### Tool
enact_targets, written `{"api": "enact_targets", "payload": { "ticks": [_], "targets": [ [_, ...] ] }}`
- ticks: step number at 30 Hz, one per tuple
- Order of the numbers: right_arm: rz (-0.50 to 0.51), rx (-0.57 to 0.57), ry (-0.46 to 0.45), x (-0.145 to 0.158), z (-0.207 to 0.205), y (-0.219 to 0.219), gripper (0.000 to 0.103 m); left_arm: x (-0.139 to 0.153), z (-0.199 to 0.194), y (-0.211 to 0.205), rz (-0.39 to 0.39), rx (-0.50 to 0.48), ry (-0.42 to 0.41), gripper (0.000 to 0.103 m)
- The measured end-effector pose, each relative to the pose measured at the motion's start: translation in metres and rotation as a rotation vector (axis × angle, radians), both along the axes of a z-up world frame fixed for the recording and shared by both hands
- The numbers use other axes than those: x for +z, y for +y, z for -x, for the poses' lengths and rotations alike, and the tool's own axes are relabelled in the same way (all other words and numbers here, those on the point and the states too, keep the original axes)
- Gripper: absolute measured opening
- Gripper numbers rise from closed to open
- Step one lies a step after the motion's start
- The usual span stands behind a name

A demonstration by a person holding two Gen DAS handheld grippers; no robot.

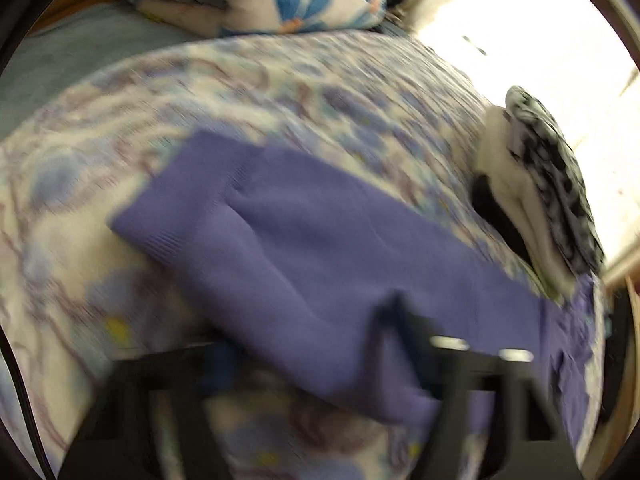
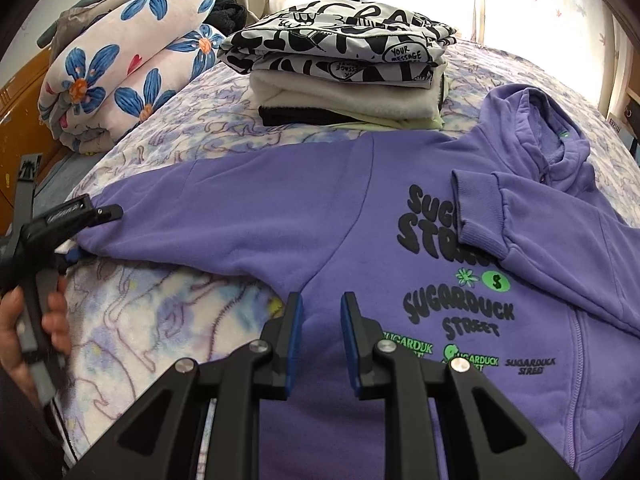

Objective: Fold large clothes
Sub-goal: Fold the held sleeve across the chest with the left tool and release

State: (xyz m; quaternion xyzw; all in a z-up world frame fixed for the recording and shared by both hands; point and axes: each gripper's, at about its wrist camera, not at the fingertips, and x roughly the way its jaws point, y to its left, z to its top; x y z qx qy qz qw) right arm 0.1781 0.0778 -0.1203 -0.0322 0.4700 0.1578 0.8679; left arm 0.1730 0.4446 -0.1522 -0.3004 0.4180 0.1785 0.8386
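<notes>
Purple hoodie (image 2: 360, 208) spread front-up on the bed (image 2: 168, 320), printed chest facing up, hood (image 2: 532, 120) toward the window side

One sleeve (image 2: 520, 208) already folded across the chest, cuff lying over the printed lettering. Other sleeve (image 2: 200, 208) stretched straight out from the hoodie body, long axis running away from the chest toward the bed edge, cuff end at the far tip

Left claw (image 2: 96, 216) at that cuff end, fingers touching the fabric edge; in the blurred left wrist view the sleeve (image 1: 300, 240) lies between the spread fingers of the left claw (image 1: 320, 364), one finger under or against the cloth. Grip on the cloth: cannot tell from these views

Right claw (image 2: 318, 340) over the lower hem area of the hoodie, just beside the armpit seam, blue pads (image 2: 294, 344) parted with a clear gap, nothing held

Judged next step: fold of the outstretched sleeve inward across the chest. Left claw nearer by far; sleeve axis points directly from cuff toward the chest print, so travel follows that axis

No containers in view. Beyond the hoodie: stack of folded clothes (image 2: 344, 72), patterned black-and-white piece on top; rolled floral blanket (image 2: 128, 60) beside the stack, toward the headboard
</notes>
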Motion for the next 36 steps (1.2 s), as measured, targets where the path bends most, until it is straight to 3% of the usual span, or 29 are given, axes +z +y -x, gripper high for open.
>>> {"api": "enact_targets", "payload": {
  "ticks": [1, 3, 6, 8, 11, 17, 23, 30, 31, 32, 35, 36],
  "targets": [
    [-0.006, -0.001, 0.002, 0.0, 0.001, -0.002, 0.019, 0.001, -0.003, 0.002, -0.013, 0.001, 0.012, 0.012],
    [-0.017, -0.006, 0.002, 0.001, 0.002, -0.006, 0.019, 0.008, -0.004, 0.0, -0.021, 0.007, -0.003, 0.008],
    [-0.043, -0.018, -0.002, 0.004, 0.005, -0.016, 0.019, 0.037, -0.003, -0.025, -0.132, -0.036, -0.051, 0.006],
    [-0.063, -0.034, -0.006, 0.007, 0.008, -0.026, 0.019, 0.062, -0.004, -0.054, -0.205, -0.094, -0.093, 0.006],
    [-0.094, -0.063, -0.016, 0.013, 0.013, -0.046, 0.019, 0.096, -0.007, -0.103, -0.253, -0.195, -0.159, 0.006],
    [-0.141, -0.149, -0.038, 0.023, 0.024, -0.1, 0.019, 0.13, -0.014, -0.217, -0.27, -0.423, -0.232, 0.006],
    [-0.162, -0.263, -0.048, 0.026, 0.035, -0.163, 0.019, 0.113, -0.025, -0.323, -0.231, -0.62, -0.2, 0.006],
    [-0.156, -0.365, -0.026, 0.015, 0.045, -0.219, 0.019, 0.05, -0.03, -0.403, -0.209, -0.774, -0.048, 0.007],
    [-0.159, -0.369, -0.019, 0.013, 0.046, -0.223, 0.019, 0.043, -0.029, -0.408, -0.219, -0.778, -0.028, 0.01],
    [-0.164, -0.372, -0.015, 0.011, 0.047, -0.227, 0.019, 0.038, -0.03, -0.411, -0.223, -0.786, -0.01, 0.021],
    [-0.18, -0.375, -0.005, 0.006, 0.048, -0.232, 0.02, 0.027, -0.027, -0.417, -0.146, -0.839, 0.051, 0.074],
    [-0.186, -0.373, -0.003, 0.005, 0.049, -0.232, 0.02, 0.027, -0.024, -0.417, -0.117, -0.852, 0.049, 0.08]
  ]
}}
